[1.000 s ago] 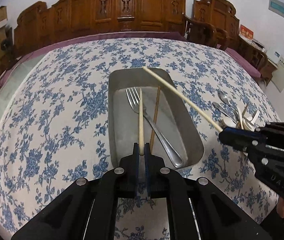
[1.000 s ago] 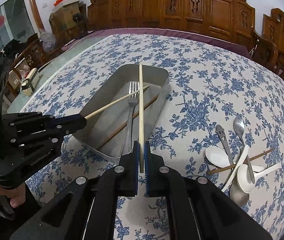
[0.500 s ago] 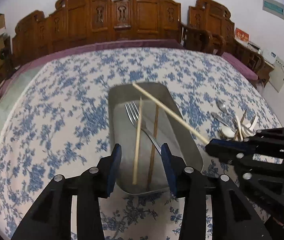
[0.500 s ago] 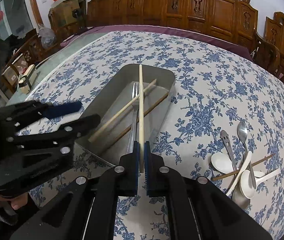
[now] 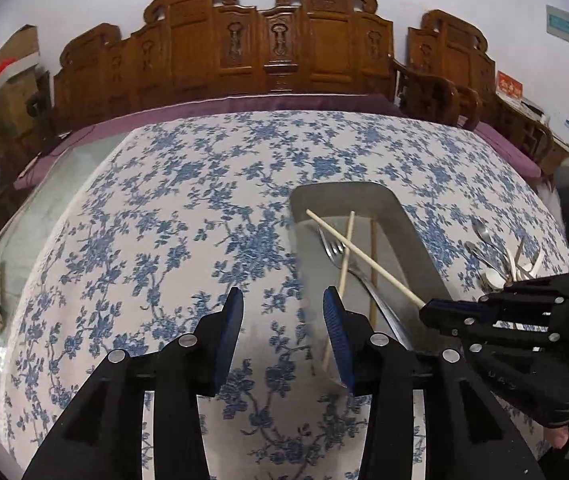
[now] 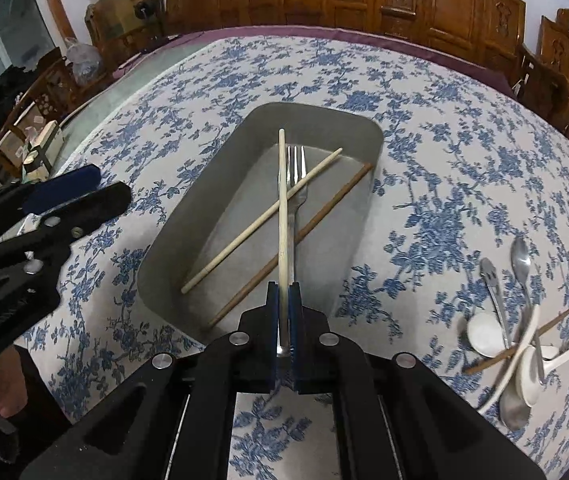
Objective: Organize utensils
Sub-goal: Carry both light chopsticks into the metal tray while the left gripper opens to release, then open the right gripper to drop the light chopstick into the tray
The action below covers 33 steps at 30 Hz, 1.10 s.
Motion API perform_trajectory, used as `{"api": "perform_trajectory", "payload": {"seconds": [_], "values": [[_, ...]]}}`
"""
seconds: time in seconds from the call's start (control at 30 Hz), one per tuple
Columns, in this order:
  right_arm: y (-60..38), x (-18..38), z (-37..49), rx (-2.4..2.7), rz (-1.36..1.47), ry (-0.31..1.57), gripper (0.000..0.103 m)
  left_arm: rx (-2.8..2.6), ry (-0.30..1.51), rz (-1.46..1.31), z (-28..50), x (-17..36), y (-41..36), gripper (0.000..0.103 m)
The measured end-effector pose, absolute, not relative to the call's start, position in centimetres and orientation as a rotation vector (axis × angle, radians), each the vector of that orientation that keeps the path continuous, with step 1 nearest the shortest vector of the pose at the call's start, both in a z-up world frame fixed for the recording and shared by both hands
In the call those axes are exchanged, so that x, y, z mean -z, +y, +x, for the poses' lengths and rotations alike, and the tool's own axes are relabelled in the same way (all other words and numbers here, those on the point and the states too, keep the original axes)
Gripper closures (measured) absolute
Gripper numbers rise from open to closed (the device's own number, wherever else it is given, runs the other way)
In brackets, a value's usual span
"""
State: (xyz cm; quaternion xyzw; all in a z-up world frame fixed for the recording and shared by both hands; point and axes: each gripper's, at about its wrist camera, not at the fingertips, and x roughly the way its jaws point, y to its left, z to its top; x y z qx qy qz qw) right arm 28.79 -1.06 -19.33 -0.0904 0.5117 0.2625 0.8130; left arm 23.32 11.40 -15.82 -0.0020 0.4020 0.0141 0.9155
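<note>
Right gripper (image 6: 283,320) jaws clamped on a pale chopstick (image 6: 282,216); its long axis runs straight ahead from the jaws, free tip over the metal tray's (image 6: 204,196) far end, above the fork (image 6: 296,184). Left gripper (image 5: 282,320) jaws apart, nothing between them, only floral tablecloth (image 5: 164,240) ahead. A second ago the left was shut on a second pale chopstick (image 6: 260,220); that one now lies diagonal in the tray across the fork, beside the brown chopstick (image 6: 292,244). Spoon pile (image 6: 516,332) well right of the right jaws.
</note>
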Motion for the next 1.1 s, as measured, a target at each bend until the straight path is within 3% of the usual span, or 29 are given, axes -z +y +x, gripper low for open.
{"api": "perform_trajectory", "payload": {"seconds": [1.1], "values": [[-4.5, 15.6, 27.6, -0.646, -0.152, 0.934, 0.095, 0.025, 0.806, -0.016, 22.5, 15.0, 10.3, 0.063]]}}
